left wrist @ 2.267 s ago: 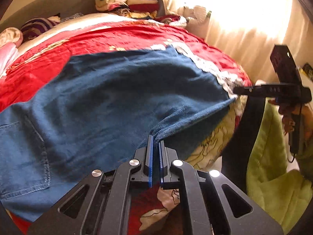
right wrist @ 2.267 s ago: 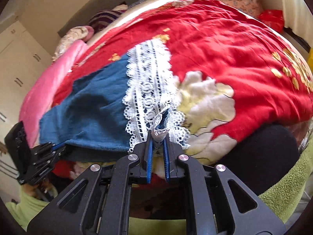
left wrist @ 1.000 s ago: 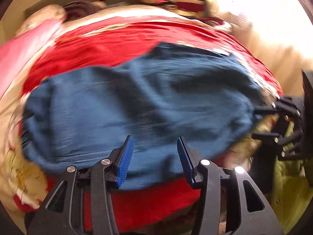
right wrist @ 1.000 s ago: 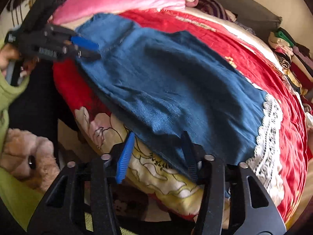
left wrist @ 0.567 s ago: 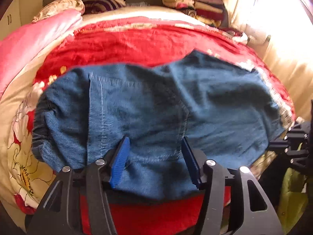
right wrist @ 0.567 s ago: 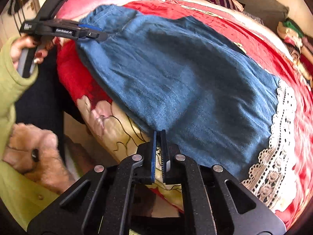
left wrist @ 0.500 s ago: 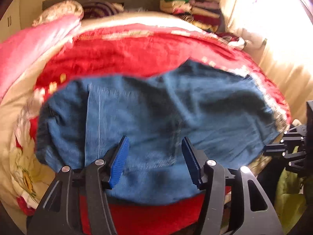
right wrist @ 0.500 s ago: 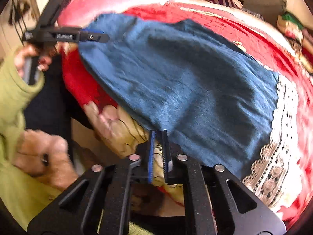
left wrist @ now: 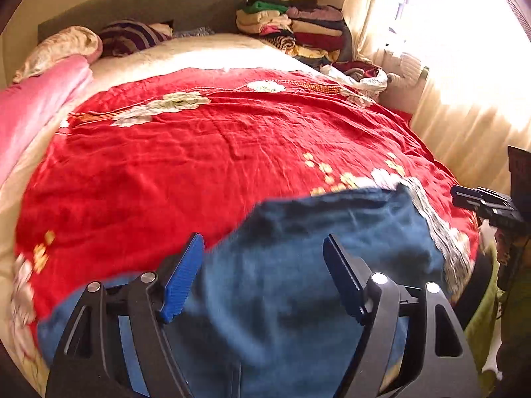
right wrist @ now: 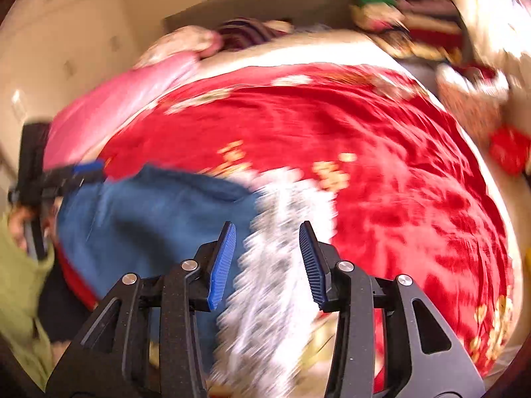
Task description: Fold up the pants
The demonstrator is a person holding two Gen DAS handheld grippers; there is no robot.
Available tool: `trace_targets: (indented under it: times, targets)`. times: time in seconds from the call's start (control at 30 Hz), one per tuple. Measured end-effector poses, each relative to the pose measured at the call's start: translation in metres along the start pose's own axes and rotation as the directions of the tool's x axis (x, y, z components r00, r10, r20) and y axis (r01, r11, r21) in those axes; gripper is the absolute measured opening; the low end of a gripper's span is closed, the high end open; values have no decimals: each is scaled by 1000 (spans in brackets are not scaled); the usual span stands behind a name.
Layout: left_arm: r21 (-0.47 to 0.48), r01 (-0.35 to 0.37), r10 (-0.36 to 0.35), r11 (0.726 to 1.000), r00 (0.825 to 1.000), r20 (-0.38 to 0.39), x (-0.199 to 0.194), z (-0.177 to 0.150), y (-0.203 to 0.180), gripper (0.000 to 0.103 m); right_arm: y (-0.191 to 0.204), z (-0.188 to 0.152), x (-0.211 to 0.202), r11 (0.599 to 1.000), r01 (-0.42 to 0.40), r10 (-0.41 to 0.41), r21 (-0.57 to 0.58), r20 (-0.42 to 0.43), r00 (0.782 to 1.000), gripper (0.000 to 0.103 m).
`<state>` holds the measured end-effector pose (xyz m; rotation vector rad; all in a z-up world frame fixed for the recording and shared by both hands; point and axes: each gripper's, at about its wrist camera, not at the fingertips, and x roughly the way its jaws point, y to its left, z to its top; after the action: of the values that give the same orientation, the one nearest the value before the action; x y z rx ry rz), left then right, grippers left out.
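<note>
Blue denim pants (left wrist: 315,258) with a white lace hem (left wrist: 441,235) lie along the near edge of the red bed cover (left wrist: 199,159). My left gripper (left wrist: 264,282) is open and empty, jaws wide apart just above the denim. My right gripper (right wrist: 267,262) is open and empty over the lace hem (right wrist: 278,272), with the denim (right wrist: 149,219) to its left. The right view is motion blurred. The right gripper shows at the right edge of the left wrist view (left wrist: 488,204), and the left gripper at the left edge of the right wrist view (right wrist: 69,174).
A pink blanket (left wrist: 30,112) lies along the bed's left side. Pillows (left wrist: 63,44) and a stack of folded clothes (left wrist: 295,26) sit at the head. A curtain (left wrist: 464,116) hangs on the right. My green sleeve (right wrist: 20,292) shows low left.
The right gripper opened and swung from the pants' near edge to over the lace hem. The left gripper stayed open and shifted right; the pants now lie lower in its view.
</note>
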<state>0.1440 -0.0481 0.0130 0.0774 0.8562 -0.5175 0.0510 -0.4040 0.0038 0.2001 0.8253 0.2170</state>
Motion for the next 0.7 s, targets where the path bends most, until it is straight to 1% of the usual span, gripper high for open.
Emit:
trace_targets:
  times: [0.03, 0.1, 0.13, 0.17, 0.23, 0.3, 0.37, 0.43, 0.5, 0.53, 0.57, 0.6, 0.63, 0.67, 0.7]
  targets:
    - [2, 6, -6, 1000, 1000, -13, 11, 7, 1, 73, -15, 6, 13, 998, 11, -10, 56, -29, 1000, 33]
    - [2, 11, -11, 1000, 999, -43, 29, 14, 3, 73, -33, 12, 32, 994, 6, 1, 111, -56, 998, 33]
    - [-1, 21, -21, 1000, 998, -63, 39, 16, 5, 73, -40, 13, 43, 990, -7, 18, 139, -81, 997, 33]
    - [-11, 45, -46, 999, 995, -86, 51, 17, 7, 73, -44, 13, 51, 987, -29, 43, 157, -88, 995, 33]
    - [-12, 83, -84, 996, 989, -118, 66, 18, 9, 73, -47, 13, 60, 983, -71, 88, 170, -94, 992, 34]
    - [10, 114, -111, 993, 984, -139, 79, 19, 7, 73, -48, 12, 69, 982, -87, 107, 168, -112, 988, 35]
    - [33, 118, -112, 992, 983, -147, 87, 18, 6, 73, -45, 10, 77, 980, -109, 130, 164, -124, 984, 38]
    - [24, 121, -116, 992, 981, -157, 95, 18, 7, 73, -43, 7, 85, 982, -112, 134, 152, -137, 981, 45]
    - [-4, 139, -138, 990, 977, -165, 102, 18, 9, 73, -43, 7, 91, 983, -113, 134, 144, -139, 981, 46]
    - [-12, 144, -144, 990, 977, -159, 103, 18, 9, 70, -43, 8, 93, 984, -111, 130, 138, -138, 982, 46]
    - [-28, 159, -161, 987, 975, -154, 104, 18, 9, 64, -42, 8, 94, 985, -107, 125, 133, -136, 983, 46]
    - [-48, 177, -182, 983, 972, -150, 104, 18, 9, 40, -41, 8, 94, 986, -106, 123, 125, -134, 983, 45]
    - [-67, 198, -206, 978, 967, -148, 104, 17, 9, 18, -40, 6, 92, 987, -106, 121, 117, -130, 984, 38]
    - [-74, 208, -217, 975, 965, -150, 104, 16, 7, 12, -39, 5, 92, 985, -126, 141, 115, -129, 982, 33]
    - [-66, 207, -215, 976, 965, -152, 104, 15, 4, 8, -38, 4, 91, 983, -141, 156, 116, -127, 980, 27]
